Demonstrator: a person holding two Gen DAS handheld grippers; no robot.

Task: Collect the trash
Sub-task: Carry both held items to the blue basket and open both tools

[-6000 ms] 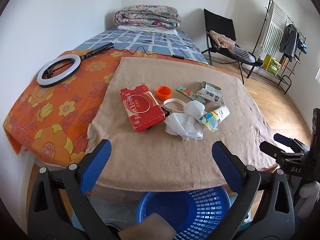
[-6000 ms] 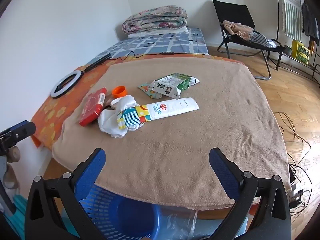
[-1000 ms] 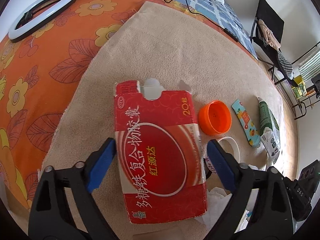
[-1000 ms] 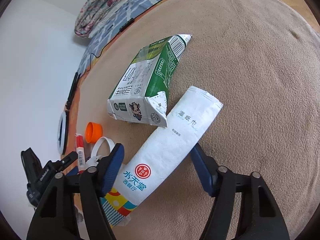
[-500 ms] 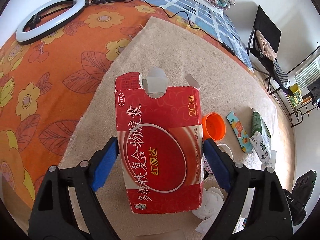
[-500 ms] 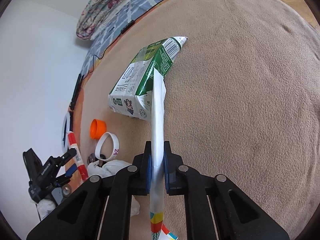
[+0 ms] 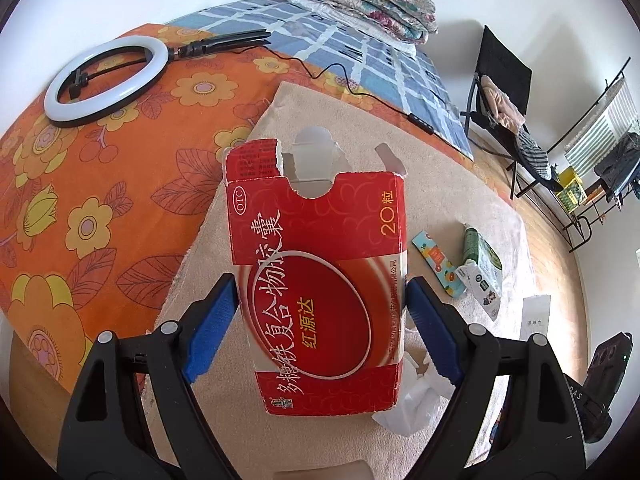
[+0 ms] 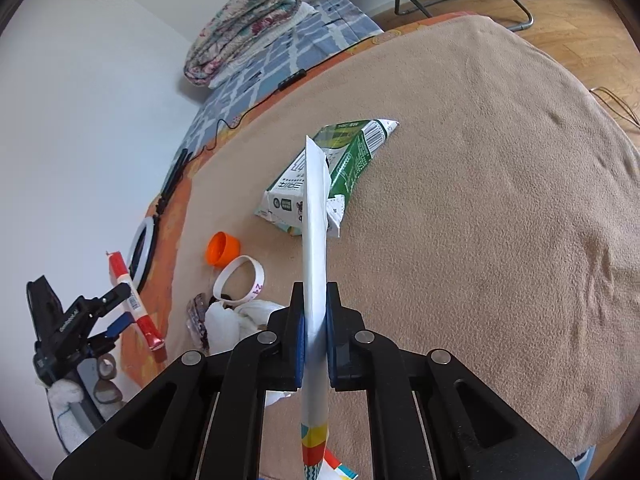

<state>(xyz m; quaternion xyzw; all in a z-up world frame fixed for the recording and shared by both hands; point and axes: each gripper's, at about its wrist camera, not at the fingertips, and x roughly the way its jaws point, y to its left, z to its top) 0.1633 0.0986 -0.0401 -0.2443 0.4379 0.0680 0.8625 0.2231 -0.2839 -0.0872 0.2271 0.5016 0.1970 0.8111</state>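
Above the tan blanket [image 8: 500, 200] on the bed, I hold two pieces of trash, one in each gripper. My left gripper [image 7: 320, 312] stands wide, its two blue pads pressed against the sides of one red cardboard box [image 7: 320, 280], lifted clear of the blanket. The box is flattened, its top flaps torn open and ragged; it reads "OTC" in an oval, "20" in yellow at one corner, and large white Chinese characters across a dark red oval. My right gripper [image 8: 315, 332] is clamped narrow on one long white paper sleeve [image 8: 314, 240], seen edge-on, with bright stripes of colour at its near end.

Left on the blanket I count one green and white carton [image 8: 340, 176], crushed, with a barcode and a small cow picture; one orange cap [image 8: 222, 249]; one white ring band [image 8: 239, 280] marked "24"; one wad of white tissue [image 8: 236, 320]; and one narrow teal wrapper [image 7: 438, 260]. One ring light [image 7: 106, 80] lies on the orange flowered sheet [image 7: 80, 200].
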